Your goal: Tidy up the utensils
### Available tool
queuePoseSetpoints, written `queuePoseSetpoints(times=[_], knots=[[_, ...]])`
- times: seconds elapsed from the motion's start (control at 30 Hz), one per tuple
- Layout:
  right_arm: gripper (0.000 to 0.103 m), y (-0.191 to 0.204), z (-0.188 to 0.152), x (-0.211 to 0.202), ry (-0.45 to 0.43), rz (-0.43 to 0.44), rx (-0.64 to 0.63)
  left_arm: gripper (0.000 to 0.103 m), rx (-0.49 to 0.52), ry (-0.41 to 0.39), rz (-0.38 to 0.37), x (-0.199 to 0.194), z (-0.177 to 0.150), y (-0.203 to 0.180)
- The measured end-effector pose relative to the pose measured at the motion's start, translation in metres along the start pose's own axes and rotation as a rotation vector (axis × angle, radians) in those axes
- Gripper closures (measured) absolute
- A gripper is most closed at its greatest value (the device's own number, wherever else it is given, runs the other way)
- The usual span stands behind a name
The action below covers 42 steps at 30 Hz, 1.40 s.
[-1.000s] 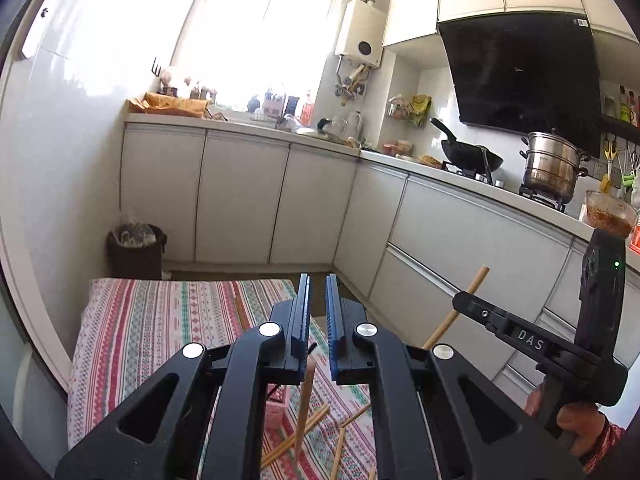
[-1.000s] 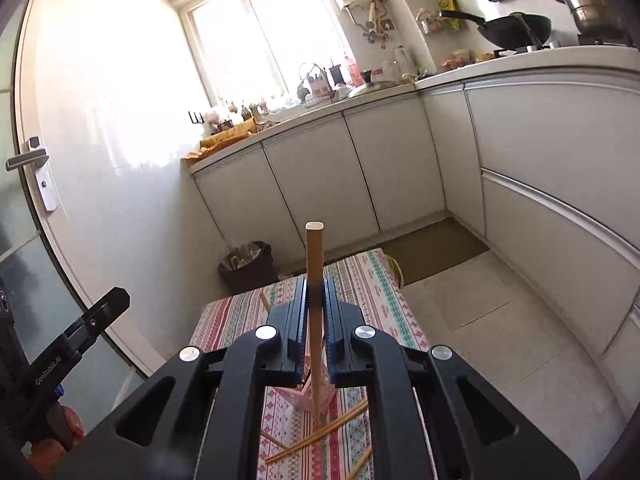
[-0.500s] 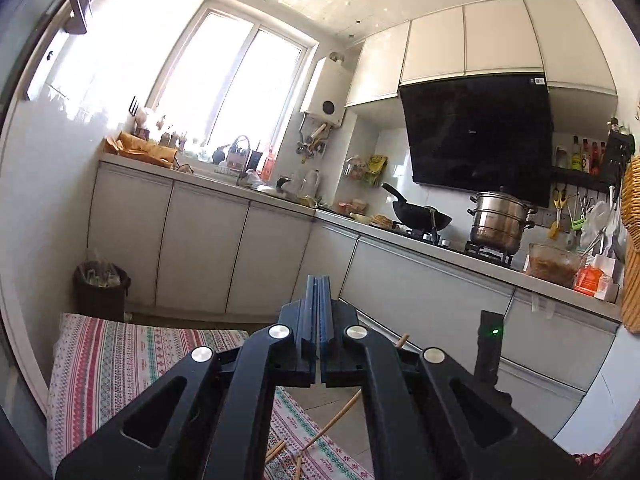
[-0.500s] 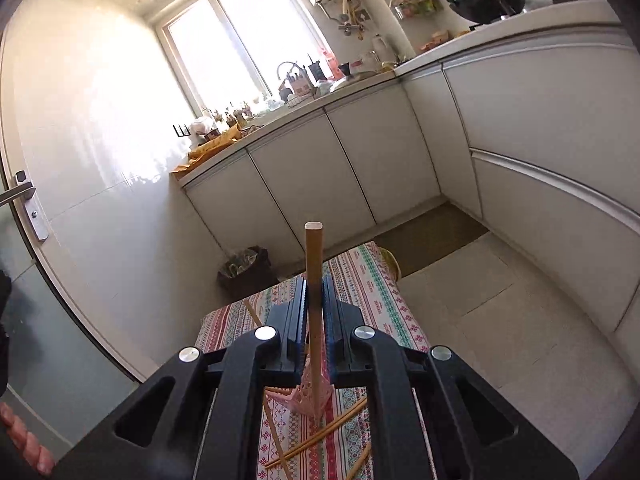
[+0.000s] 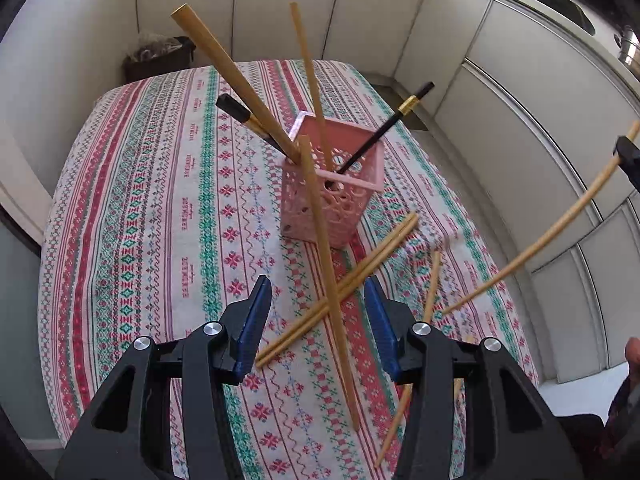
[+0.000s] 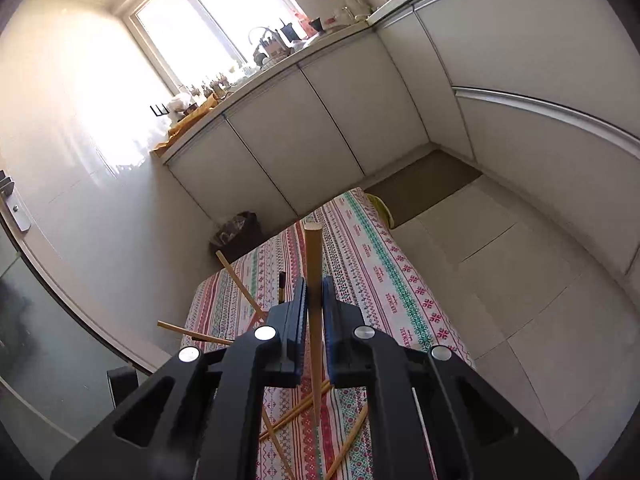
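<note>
left gripper [image 5: 318,320] fingers wide, empty, pink holder [image 5: 332,188] visible | right gripper [image 6: 314,300] fingers pinch chopstick [image 6: 313,264]

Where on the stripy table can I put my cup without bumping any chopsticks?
Left of the pink basket, the tablecloth is bare out to its edge. It's crowded between the basket and the left gripper, where loose chopsticks cross.

You've got a striped, patterned cloth [image 5: 160,200] covering the desk in front of you. Behind its far edge a dark bin [image 5: 160,56] sits against the white cabinets [image 5: 280,8]. Up on the counter [image 6: 280,68] there's clutter under a bright window [image 6: 208,12]. To your right, pale floor tiles [image 6: 520,280] and a brown mat [image 6: 424,184].
</note>
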State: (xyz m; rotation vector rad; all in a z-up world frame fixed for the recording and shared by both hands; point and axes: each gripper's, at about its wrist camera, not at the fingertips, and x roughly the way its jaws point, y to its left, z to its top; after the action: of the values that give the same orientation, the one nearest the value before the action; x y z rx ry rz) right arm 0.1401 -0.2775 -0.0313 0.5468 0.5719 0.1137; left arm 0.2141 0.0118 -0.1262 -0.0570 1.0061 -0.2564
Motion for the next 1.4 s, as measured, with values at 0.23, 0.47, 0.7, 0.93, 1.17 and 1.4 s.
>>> queuePoseSetpoints(times=[0.23, 0.47, 0.7, 0.93, 1.17, 1.4], knots=[[0.095, -0.01, -0.002, 0.008, 0.025, 0.006, 0.011, 0.058, -0.002, -0.025, 0.028, 0.021, 0.023, -0.006], [0.095, -0.013, 0.0, 0.012, 0.044, 0.003, 0.018, 0.097, 0.076, -0.058, 0.044, 0.023, 0.023, -0.023], [0.095, -0.005, 0.003, 0.004, 0.02, 0.017, 0.013, 0.097, 0.132, -0.205, 0.012, -0.035, 0.013, -0.038], [0.095, 0.01, 0.007, -0.01, -0.019, 0.03, -0.006, 0.097, 0.108, -0.405, -0.047, -0.094, 0.02, -0.047], [0.095, 0.029, 0.024, -0.028, -0.085, 0.058, -0.039, 0.097, 0.009, -0.648, -0.114, -0.149, 0.045, -0.038], [0.095, 0.055, 0.045, -0.035, -0.152, 0.085, -0.077, 0.097, -0.063, -0.837, -0.107, -0.181, 0.071, -0.033]])
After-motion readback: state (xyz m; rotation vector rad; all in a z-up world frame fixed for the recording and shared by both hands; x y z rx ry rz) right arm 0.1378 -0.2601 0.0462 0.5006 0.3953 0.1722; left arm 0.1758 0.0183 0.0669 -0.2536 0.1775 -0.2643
